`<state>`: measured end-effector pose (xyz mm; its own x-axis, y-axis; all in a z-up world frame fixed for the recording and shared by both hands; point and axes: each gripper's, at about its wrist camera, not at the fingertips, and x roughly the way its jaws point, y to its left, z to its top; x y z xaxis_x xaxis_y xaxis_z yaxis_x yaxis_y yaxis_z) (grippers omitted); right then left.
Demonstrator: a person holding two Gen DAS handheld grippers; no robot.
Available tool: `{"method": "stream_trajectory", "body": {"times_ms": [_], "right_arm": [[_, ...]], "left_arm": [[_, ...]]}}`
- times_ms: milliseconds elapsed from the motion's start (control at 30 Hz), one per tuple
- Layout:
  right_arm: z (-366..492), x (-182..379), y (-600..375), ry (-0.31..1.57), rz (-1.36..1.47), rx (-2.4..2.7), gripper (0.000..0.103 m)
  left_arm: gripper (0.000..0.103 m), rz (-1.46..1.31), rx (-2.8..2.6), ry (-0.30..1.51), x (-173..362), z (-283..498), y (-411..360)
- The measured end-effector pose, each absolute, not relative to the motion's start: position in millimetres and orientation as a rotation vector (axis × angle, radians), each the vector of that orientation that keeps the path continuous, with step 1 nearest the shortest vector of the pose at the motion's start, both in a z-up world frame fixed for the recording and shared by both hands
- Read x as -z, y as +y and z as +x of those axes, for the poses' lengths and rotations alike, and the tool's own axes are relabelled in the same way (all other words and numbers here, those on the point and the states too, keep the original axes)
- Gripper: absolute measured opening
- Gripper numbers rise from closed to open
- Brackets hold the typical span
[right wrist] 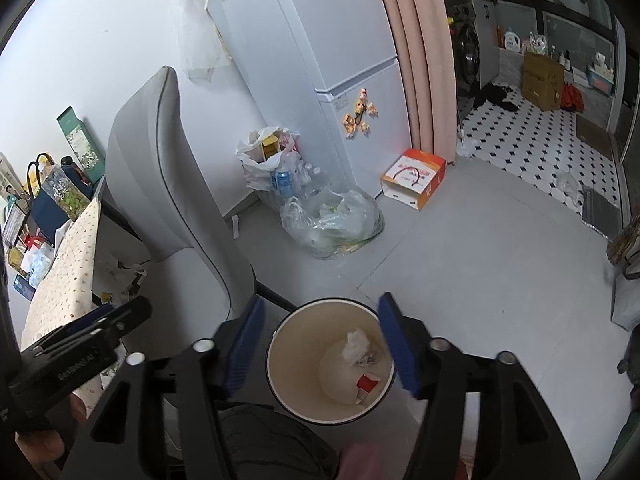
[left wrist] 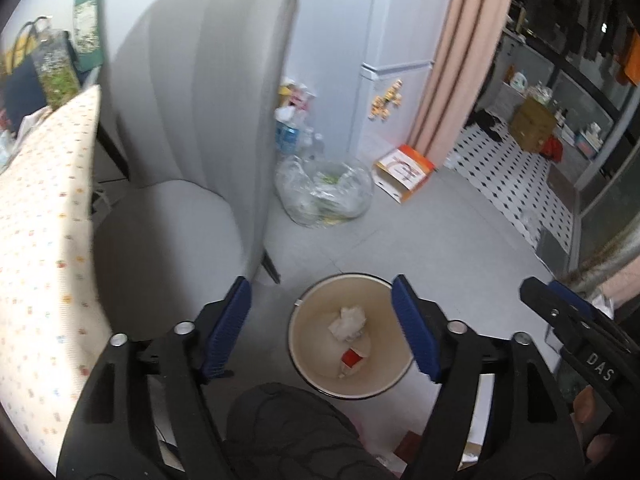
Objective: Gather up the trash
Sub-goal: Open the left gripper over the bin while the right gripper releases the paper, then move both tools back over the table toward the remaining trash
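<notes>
A: We hold the left gripper point(left wrist: 322, 328) and right gripper point(right wrist: 320, 344) spread apart, empty, above the bin point(left wrist: 316, 376); chair point(left wrist: 192, 128) left, bare floor point(right wrist: 480, 272) right.

B: Crumpled paper point(left wrist: 347, 323) and a red-white carton point(right wrist: 366, 386) lie inside, near us.

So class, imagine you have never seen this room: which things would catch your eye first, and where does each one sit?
First the cream bin on the floor below both open grippers, left gripper and right gripper, with crumpled tissue and a red-and-white scrap at its bottom. Then the grey chair to the bin's left. Farther back, a clear bag and an orange box lie by the fridge.
</notes>
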<state>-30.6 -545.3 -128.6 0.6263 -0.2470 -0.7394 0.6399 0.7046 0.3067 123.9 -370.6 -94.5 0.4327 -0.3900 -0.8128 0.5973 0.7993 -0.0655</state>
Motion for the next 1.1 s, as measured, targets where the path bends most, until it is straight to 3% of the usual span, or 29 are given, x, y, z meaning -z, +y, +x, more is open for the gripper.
{"method": "stream_trajectory", "body": {"times_ms": [133,333,1100], "right_arm": [[-29.2,115.3,-538.3,0.706,0.569,0.540,0.080],[-16.9,101.8,-512.5,0.702,0.529,0.498,0.092],[48.0,36.4,-363.1,0.682,0.332,0.265,0.095]], "left_arm": [[0.089,0.224,0.575,0.899,80.2,128.1,-348.8],[0.094,0.174,0.496,0.863,65.9,137.6,-307.5],[0.096,-0.040,0.247,0.761,21.2,146.9,-115.4]]}}
